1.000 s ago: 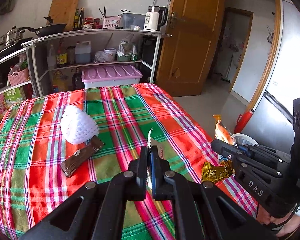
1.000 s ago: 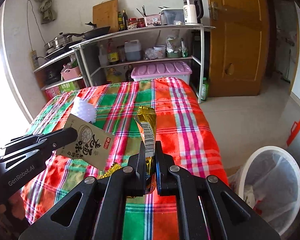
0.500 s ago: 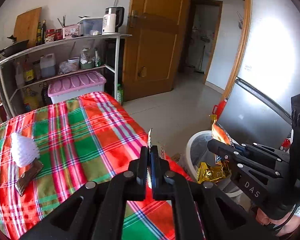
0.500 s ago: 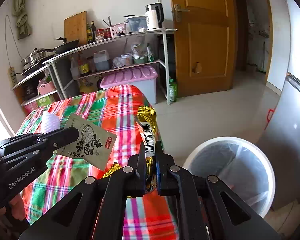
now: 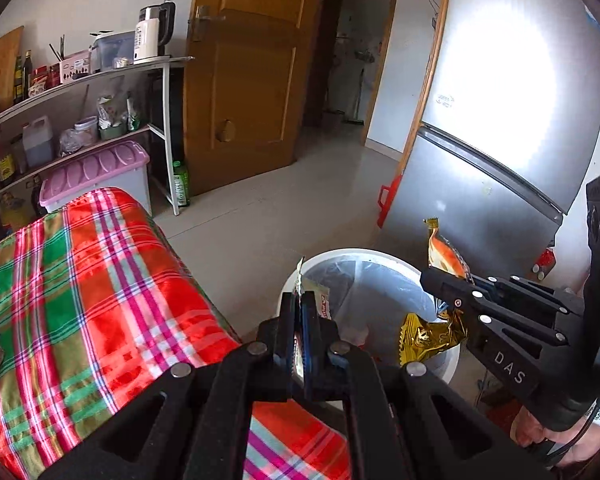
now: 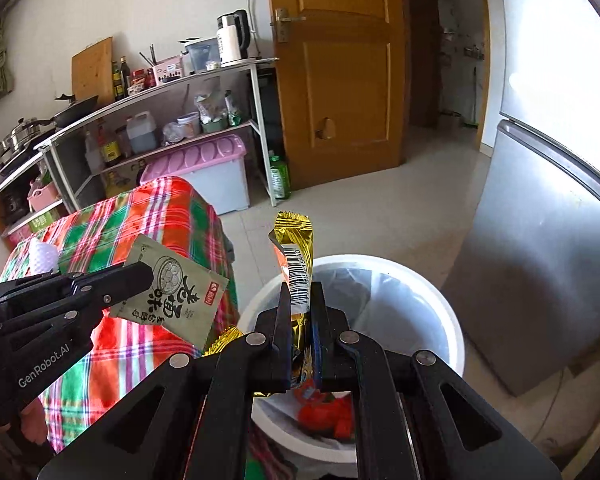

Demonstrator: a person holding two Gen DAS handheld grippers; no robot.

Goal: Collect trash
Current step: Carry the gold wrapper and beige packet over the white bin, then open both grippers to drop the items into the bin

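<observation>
My left gripper point(image 5: 300, 304) is shut on a flat olive-green sachet point(image 6: 172, 300), seen edge-on in the left wrist view point(image 5: 300, 280). It holds it at the table's corner, beside the bin's rim. My right gripper point(image 6: 300, 292) is shut on a gold and orange snack wrapper point(image 6: 296, 240) and holds it over the white trash bin point(image 6: 440, 312). The bin point(image 5: 380, 256) has a clear liner and red trash point(image 6: 324, 412) inside. The right gripper point(image 5: 436, 280) and its wrapper point(image 5: 444, 252) also show in the left wrist view.
The table with a red and green plaid cloth point(image 5: 100, 280) stands left of the bin. A white foam net point(image 6: 42, 256) lies on it. A silver fridge point(image 6: 540, 260) stands right of the bin. A shelf rack point(image 5: 80, 120), a pink-lidded box point(image 6: 196, 164) and a wooden door point(image 5: 240, 80) are behind.
Both grippers have swung right from above the table to the bin, each still holding its piece of trash. The bin now lies directly below the right gripper.
</observation>
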